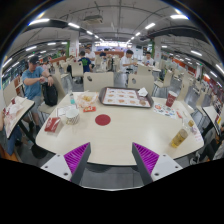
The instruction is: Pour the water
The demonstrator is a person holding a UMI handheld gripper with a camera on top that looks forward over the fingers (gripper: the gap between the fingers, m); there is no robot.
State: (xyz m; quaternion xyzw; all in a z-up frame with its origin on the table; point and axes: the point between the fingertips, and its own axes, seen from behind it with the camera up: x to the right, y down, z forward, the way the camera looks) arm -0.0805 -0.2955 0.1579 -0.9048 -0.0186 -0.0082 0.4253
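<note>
A round white table (118,135) stands ahead of my gripper (112,157). The two fingers, with purple pads (76,155), are spread wide and hold nothing. On the table's left side a clear plastic bottle (73,103) stands beside a small white cup (72,117). A red coaster (103,119) lies near the table's middle, well beyond the fingers. At the right a tall glass of yellow drink (180,137) stands near the table's edge, and a red cup (170,100) stands farther back.
A large tray (126,97) with several small items lies at the table's far side. A red packet (53,124) and an orange item (88,97) lie at the left. Chairs ring the table. A person (35,80) sits at the left, another person (128,62) behind.
</note>
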